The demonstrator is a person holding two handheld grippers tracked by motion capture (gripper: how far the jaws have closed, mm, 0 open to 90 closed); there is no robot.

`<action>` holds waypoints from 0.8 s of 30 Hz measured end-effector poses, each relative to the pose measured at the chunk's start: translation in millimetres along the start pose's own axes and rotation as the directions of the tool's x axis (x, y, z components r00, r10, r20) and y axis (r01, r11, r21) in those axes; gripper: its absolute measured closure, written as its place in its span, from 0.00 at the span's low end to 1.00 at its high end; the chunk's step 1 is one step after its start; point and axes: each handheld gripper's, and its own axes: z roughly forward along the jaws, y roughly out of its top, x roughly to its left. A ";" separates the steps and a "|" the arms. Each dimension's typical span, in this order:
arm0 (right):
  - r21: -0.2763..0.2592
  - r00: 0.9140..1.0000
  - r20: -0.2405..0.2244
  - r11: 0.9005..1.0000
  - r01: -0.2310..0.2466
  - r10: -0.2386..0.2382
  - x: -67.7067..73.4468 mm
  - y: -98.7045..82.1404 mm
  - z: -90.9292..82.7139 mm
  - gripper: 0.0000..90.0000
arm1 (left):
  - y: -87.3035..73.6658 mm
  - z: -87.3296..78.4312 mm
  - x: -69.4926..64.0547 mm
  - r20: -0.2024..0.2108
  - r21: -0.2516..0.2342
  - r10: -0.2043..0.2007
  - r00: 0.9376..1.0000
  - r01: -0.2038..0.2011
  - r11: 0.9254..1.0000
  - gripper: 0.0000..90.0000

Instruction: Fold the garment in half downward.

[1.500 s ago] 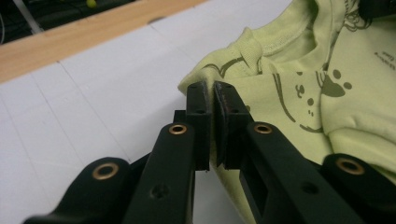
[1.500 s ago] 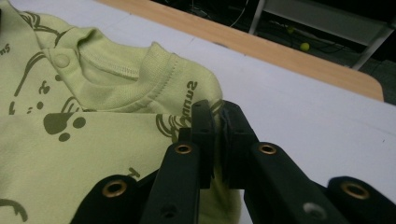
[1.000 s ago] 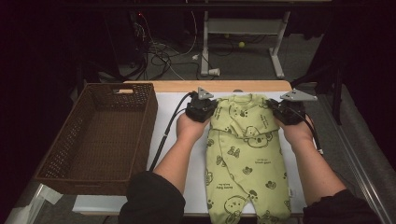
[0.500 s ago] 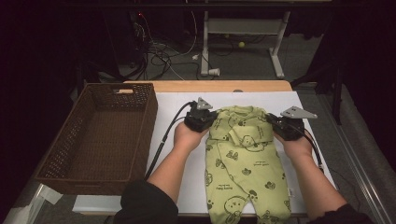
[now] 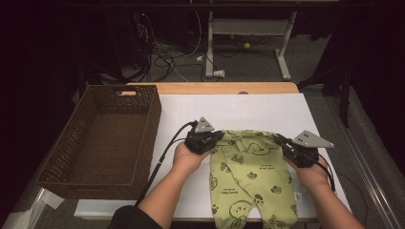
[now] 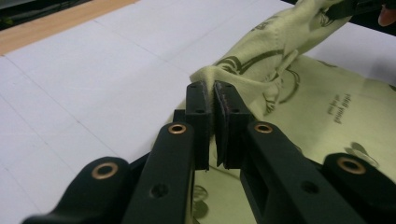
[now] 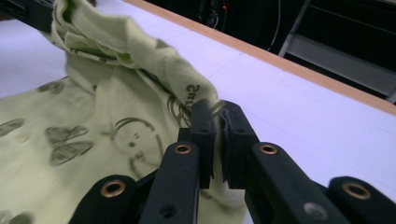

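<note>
Far left on the table sits a dark brown woven wicker basket (image 5: 98, 138), rectangular, just beside the white gridded table mat (image 5: 248, 107); a light wooden table edge (image 5: 210, 88) runs along the far side.

Left gripper (image 5: 213, 138), black with grey three-cornered plate on top, held in the person's left hand (image 5: 187, 157), cable trailing back toward the near edge. Jaws pressed together on a pinch of cloth at the left end of the garment's folded top; the left gripper view shows the fabric bunched between the pads (image 6: 205, 100) and lifted off the mat.

Centre: light green baby sleepsuit with dark cartoon prints (image 5: 250, 181), lying flat on the mat, legs toward the person and hanging at the near edge, top edge doubled over and raised slightly between both grippers.

Right gripper (image 5: 282, 143), same build, in the person's right hand (image 5: 310, 174). Jaws clamped on the right end of that fold; the right gripper view shows green cloth (image 7: 140, 60) caught between the pads, the fold rising away to the upper left.
</note>
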 end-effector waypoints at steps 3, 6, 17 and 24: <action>0.002 1.000 -0.027 1.000 -0.006 0.006 5.5 -7.5 -8.9 0.96 | -8.2 -2.9 -6.2 0.024 0.005 0.000 1.000 0.000 1.000 0.91; 0.019 0.999 -0.038 1.000 0.005 -0.004 10.6 -15.8 -16.5 0.96 | -16.8 -5.4 -15.8 0.031 0.034 0.031 0.999 -0.033 0.999 0.91; 0.065 0.995 -0.102 0.998 -0.010 0.017 17.4 -30.0 -31.6 0.96 | -44.0 -19.1 -36.4 0.116 0.078 0.027 0.993 -0.036 0.996 0.91; 0.082 0.991 -0.133 0.996 0.034 -0.023 30.6 -36.4 -50.0 0.96 | -56.6 -32.5 -51.4 0.148 0.077 0.060 0.987 -0.072 0.994 0.91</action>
